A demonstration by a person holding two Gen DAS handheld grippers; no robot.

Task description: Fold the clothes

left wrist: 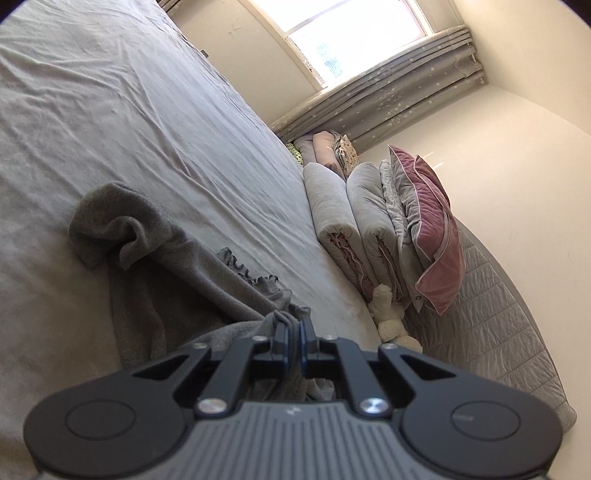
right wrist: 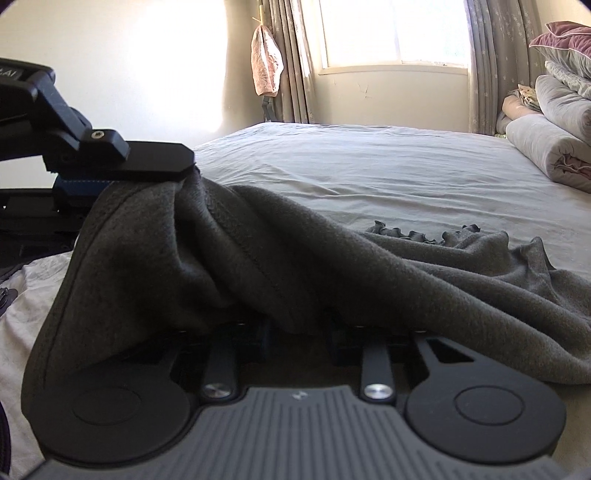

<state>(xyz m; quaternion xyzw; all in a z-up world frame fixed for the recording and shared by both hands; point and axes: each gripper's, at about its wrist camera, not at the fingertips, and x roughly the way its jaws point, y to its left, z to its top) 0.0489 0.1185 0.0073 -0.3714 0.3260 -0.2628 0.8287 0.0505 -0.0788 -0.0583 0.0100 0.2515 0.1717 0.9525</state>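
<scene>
home bedroom. wide bed (right wrist: 369, 166) with a wrinkled pale grey sheet fills the room. rolled quilts (left wrist: 351, 221) and a pink pillow (left wrist: 432, 236) stacked at its right side, small plush toy (left wrist: 388, 317) beside them. bright window (right wrist: 391, 33) at the far wall, grey star-print curtains (left wrist: 388, 96) either side. plain cream walls (left wrist: 517, 166).

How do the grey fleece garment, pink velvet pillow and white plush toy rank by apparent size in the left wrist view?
1. Grey fleece garment, though nearness to the camera inflates it.
2. Pink velvet pillow.
3. White plush toy.
</scene>
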